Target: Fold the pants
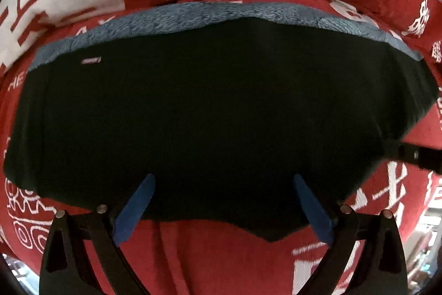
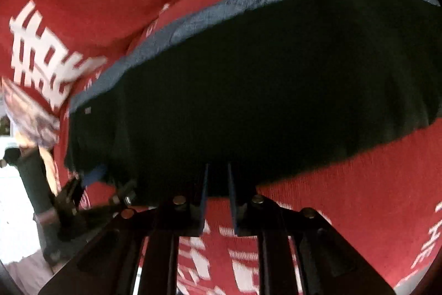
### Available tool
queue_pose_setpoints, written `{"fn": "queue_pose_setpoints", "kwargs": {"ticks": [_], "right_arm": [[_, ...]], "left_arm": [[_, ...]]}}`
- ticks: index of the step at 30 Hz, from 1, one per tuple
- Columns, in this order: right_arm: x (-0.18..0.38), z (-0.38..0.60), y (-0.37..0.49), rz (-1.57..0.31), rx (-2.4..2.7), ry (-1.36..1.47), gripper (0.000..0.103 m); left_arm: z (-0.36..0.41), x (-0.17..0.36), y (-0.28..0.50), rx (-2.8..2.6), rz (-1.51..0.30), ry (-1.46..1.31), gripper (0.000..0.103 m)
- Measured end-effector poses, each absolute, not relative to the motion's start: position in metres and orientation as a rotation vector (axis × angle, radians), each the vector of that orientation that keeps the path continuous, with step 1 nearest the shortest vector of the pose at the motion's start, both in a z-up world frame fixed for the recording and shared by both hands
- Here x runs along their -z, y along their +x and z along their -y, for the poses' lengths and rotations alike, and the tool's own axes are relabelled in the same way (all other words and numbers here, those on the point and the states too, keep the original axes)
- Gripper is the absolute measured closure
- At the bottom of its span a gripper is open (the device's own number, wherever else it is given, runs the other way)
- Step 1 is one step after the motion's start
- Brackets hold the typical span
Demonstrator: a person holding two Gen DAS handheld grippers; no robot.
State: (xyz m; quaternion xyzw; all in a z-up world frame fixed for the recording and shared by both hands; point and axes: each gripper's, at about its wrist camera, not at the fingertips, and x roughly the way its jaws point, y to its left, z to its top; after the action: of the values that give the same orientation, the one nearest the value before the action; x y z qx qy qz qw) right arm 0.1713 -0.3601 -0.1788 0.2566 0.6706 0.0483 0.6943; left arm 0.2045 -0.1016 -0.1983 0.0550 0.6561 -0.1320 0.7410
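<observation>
Your red printed cloth (image 1: pixel 210 253) covers the whole surface, and the dark pants (image 1: pixel 215 112) lie folded across its middle, blue fleecy lining (image 1: pixel 210 14) showing along the far edge. Your left gripper (image 1: pixel 222 205) hangs spread wide above the near hem; your right gripper (image 2: pixel 217 191) is nearly closed, pinching that hem.

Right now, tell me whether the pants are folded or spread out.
Folded. The black pants lie as one compact flat block on the red blanket, fleecy blue lining showing along the far edge, no separate legs visible.

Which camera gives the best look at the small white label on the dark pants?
The left wrist view: the small white label on the dark folded pants is sharp and readable as a rectangle. The right wrist view shows it only as a tiny blurred speck.
</observation>
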Motion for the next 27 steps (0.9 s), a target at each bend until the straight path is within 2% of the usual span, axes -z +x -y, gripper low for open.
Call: {"fn": "queue_pose_setpoints", "kwargs": {"ticks": [8,14,17,19,21,27], "right_arm": [[0.171,0.381,0.142,-1.541,-0.070,0.638,0.086],[0.167,0.399,0.117,-1.562,-0.022,0.706,0.082],[0.164,0.411,0.104,-1.569,-0.015,0.729,0.073],[0.162,0.417,0.099,-1.565,-0.018,0.740,0.063],[0.161,0.422,0.096,-1.563,-0.026,0.748,0.059],[0.160,0.438,0.097,-1.582,-0.093,0.748,0.057]], "left_arm": [[0.093,0.176,0.205,0.253,-1.478,0.156,0.002],[0.097,0.181,0.188,0.225,-1.529,0.140,0.002],[0.104,0.181,0.183,0.211,-1.545,0.152,0.002],[0.110,0.181,0.179,0.197,-1.551,0.165,0.002],[0.116,0.177,0.174,0.178,-1.554,0.178,0.002],[0.138,0.168,0.160,0.128,-1.555,0.184,0.002]]}}
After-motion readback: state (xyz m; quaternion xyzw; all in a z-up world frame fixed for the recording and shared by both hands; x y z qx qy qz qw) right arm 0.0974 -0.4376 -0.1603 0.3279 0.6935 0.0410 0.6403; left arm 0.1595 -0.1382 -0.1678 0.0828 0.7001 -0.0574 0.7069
